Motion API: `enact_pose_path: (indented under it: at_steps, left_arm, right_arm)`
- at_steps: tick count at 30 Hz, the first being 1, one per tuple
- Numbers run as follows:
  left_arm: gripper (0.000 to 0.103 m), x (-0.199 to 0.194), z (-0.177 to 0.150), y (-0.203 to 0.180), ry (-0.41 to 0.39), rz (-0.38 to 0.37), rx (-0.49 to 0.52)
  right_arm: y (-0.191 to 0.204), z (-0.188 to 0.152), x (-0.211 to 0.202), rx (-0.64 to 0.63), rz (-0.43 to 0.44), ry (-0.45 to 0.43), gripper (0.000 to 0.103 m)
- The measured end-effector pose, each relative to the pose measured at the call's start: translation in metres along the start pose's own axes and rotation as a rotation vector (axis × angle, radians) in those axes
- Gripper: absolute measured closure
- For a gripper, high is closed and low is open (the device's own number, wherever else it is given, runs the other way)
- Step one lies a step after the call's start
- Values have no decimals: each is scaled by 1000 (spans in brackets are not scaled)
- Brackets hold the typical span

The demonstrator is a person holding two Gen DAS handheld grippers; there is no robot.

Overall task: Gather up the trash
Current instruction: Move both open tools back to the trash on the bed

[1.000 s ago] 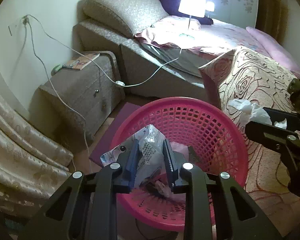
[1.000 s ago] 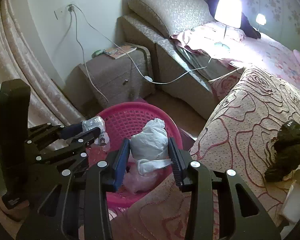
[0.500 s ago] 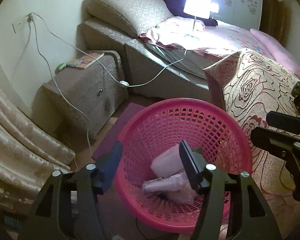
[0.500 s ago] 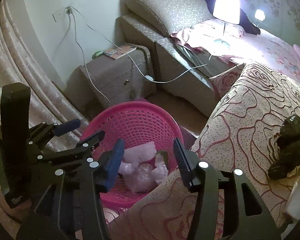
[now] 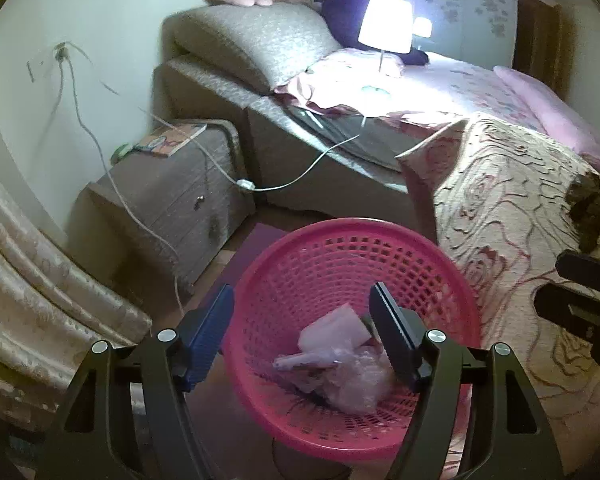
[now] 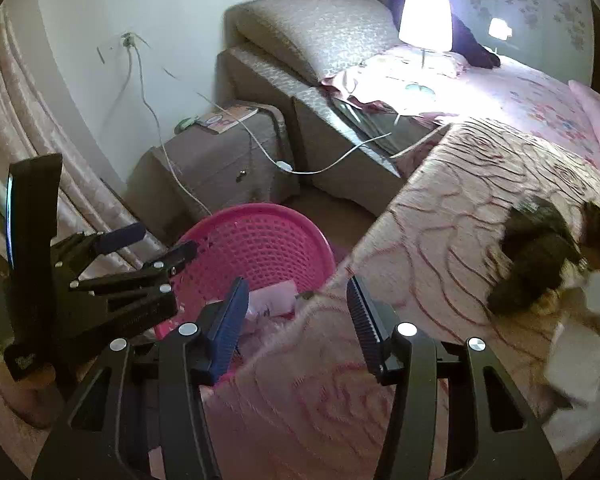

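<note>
Now both your loads are gone: a second ago each gripper pinched trash, and it lies low in the pink basket (image 5: pixel 352 264) as crumpled plastic and paper (image 5: pixel 340 364). Your left gripper (image 5: pixel 302 332) is opening, nothing between its jaws; your right gripper (image 6: pixel 296 308) stands spread and empty over the rose-patterned cover (image 6: pixel 452 216). Farther right on that cover sits a dark clump (image 6: pixel 536 256) beside white paper (image 6: pixel 576 364), likely next. Upper left, the nightstand (image 5: pixel 172 196) and trailing cable (image 5: pixel 300 172) stay clear.

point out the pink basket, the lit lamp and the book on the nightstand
pink basket (image 5: pixel 340 232): left wrist view, far rim
lit lamp (image 5: pixel 385 30): left wrist view, middle of glowing shade
book (image 6: pixel 230 117): right wrist view, its cover, on the nightstand top
</note>
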State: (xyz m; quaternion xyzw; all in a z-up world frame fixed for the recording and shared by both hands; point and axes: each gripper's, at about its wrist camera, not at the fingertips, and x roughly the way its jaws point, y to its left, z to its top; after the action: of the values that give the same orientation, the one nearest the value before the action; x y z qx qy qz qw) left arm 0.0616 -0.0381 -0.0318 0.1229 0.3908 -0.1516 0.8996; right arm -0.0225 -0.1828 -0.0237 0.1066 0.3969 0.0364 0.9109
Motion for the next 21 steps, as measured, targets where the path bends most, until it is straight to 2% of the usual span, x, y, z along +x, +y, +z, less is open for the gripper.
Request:
enact_pose_path:
  at_steps: [10, 19, 21]
  left_arm:
    - [35, -13, -1, -25, -18, -45, 46]
    - [32, -22, -5, -49, -26, -74, 95]
    - [30, -24, -6, -54, -27, -78, 104]
  right_arm:
    - [-30, -34, -54, 12, -110, -69, 52]
    - [-75, -62, -83, 114, -200, -96, 51]
    - [-83, -66, -88, 134, -216, -103, 47]
